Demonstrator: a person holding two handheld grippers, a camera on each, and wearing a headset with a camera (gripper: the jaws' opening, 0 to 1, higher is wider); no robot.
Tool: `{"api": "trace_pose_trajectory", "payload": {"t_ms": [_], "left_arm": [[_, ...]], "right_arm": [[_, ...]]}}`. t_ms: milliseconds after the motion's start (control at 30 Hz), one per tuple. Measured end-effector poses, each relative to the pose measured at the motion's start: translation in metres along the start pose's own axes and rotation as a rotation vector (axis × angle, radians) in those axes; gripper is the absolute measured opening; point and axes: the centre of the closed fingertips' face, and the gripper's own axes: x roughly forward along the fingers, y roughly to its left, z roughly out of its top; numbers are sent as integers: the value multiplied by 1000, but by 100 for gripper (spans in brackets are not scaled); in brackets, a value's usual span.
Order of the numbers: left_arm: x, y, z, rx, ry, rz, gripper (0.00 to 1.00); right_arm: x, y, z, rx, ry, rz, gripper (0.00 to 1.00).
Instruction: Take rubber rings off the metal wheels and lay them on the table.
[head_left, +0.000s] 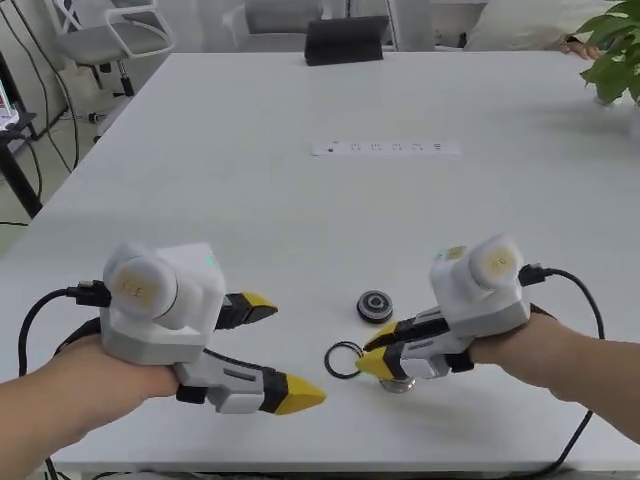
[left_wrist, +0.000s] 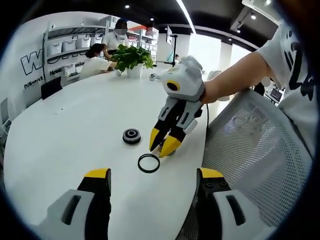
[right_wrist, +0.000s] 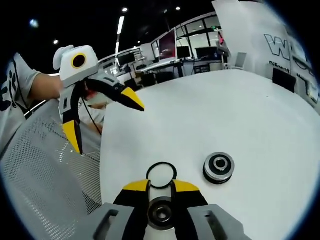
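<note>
Nearest the person, the left hand-held gripper (head_left: 283, 350) hovers over the worktop (head_left: 250, 200) with its jaws spread wide and nothing between them. Just beyond it, the right hand-held gripper (right_wrist: 161, 189) is pinched on a metal wheel (right_wrist: 161, 214) whose rim looks bare. One rubber ring (head_left: 343, 360) lies flat on the worktop right at its yellow tips. A little farther on sits a second wheel (head_left: 375, 305), which wears its black ring. Well beyond that lies a power strip (head_left: 385, 148).

The bare wheel seems finished, so the step in hand is likely to set it aside, clear of the loose ring. For the second wheel, one hand-held gripper should clamp the metal faces while the other hooks a jaw tip under the rubber edge and rolls it off sideways instead of yanking.
</note>
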Motion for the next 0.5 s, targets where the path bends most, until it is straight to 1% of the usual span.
{"api": "trace_pose_trajectory", "payload": {"t_ms": [200, 367, 500], "left_arm": [[1, 2, 0, -1, 3, 1, 67], [4, 4, 1, 1, 8, 1, 67], [6, 7, 1, 0, 13, 2, 67]], "right_arm": [[-3, -3, 2, 1, -13, -5, 16], [-10, -9, 7, 17, -44, -19, 17], [-17, -17, 8, 30, -70, -42, 18]]}}
